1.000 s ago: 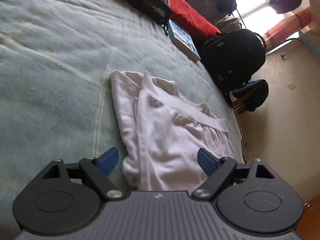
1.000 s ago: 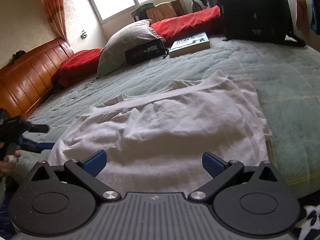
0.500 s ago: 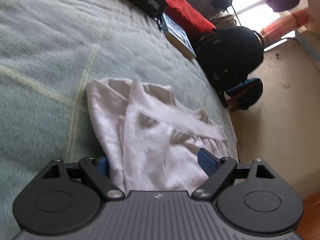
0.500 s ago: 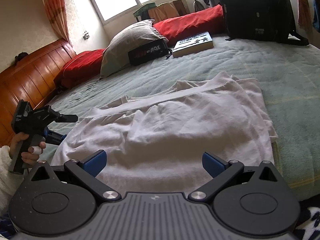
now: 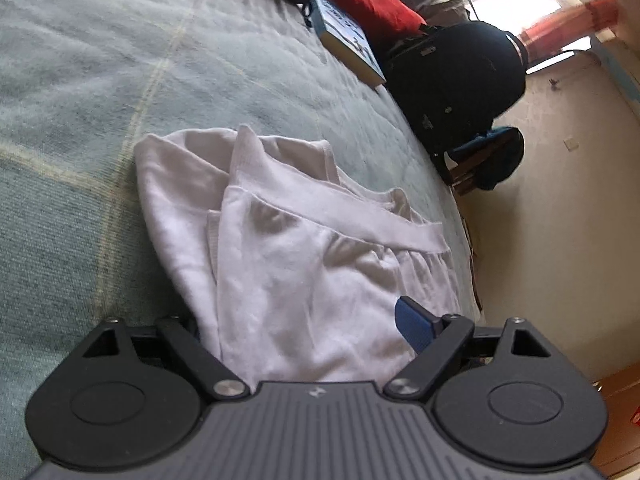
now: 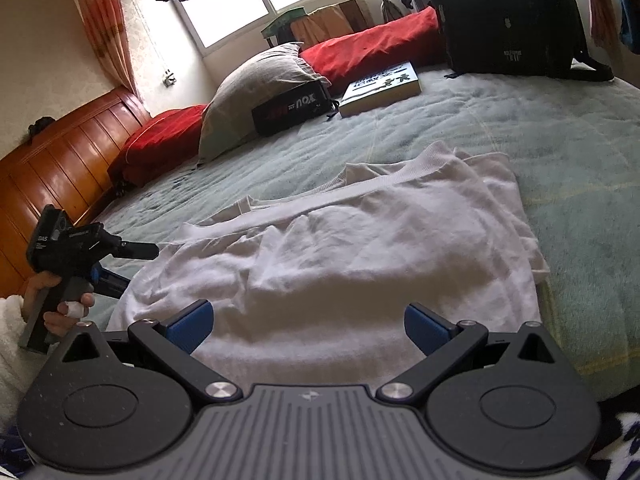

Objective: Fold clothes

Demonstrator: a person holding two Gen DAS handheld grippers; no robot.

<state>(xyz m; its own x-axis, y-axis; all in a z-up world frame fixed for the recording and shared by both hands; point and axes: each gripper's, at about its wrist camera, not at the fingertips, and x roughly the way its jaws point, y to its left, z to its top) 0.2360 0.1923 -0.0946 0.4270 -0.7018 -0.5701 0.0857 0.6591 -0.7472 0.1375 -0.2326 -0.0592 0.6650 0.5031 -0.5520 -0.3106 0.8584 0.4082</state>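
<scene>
Green bed carries shirt, book, pillow.

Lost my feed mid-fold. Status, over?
Both open: left gripper straddling the white garment edge, right gripper at its near hem. Garment partly folded on bed. Nothing obstructing.

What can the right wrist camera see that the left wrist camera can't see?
Only the right wrist view shows the wooden headboard, the grey pillow, and the left gripper held in a hand at the garment's edge.

Only the left wrist view shows the room's plain wall past the bed's edge.

Both show the white garment on the green blanket, the book and the black backpack.
</scene>
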